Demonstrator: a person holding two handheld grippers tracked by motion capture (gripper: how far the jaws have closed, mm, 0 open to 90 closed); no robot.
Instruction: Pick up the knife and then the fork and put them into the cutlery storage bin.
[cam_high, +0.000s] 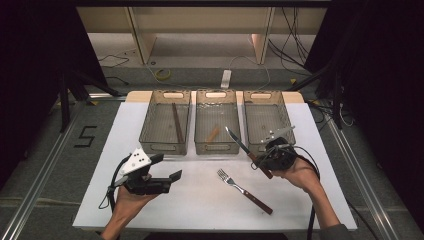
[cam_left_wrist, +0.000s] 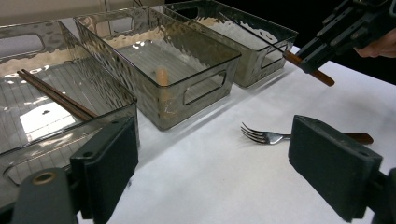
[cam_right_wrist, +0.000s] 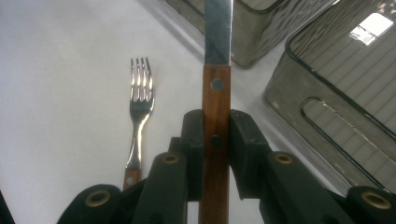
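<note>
A knife (cam_high: 245, 147) with a brown wooden handle (cam_right_wrist: 215, 121) and steel blade is clamped in my right gripper (cam_high: 265, 159), lifted off the table in front of the middle bin (cam_high: 216, 127); its blade points up and left toward that bin. In the left gripper view the same knife handle (cam_left_wrist: 317, 75) sticks out of the right gripper (cam_left_wrist: 322, 51). A fork (cam_high: 245, 191) with a wooden handle lies on the white table between both hands, also the fork (cam_right_wrist: 138, 107) and the fork (cam_left_wrist: 266, 136). My left gripper (cam_high: 170, 170) hovers at the table's left with jaws wide apart and nothing between them.
Three clear plastic bins stand in a row at the table's far edge: the left bin (cam_high: 165, 127) holds brown chopsticks (cam_high: 177, 122), the middle bin holds a small wooden piece (cam_high: 214, 133), and the right bin (cam_high: 268, 125) looks bare. White table (cam_high: 200, 200) surface spreads around the fork.
</note>
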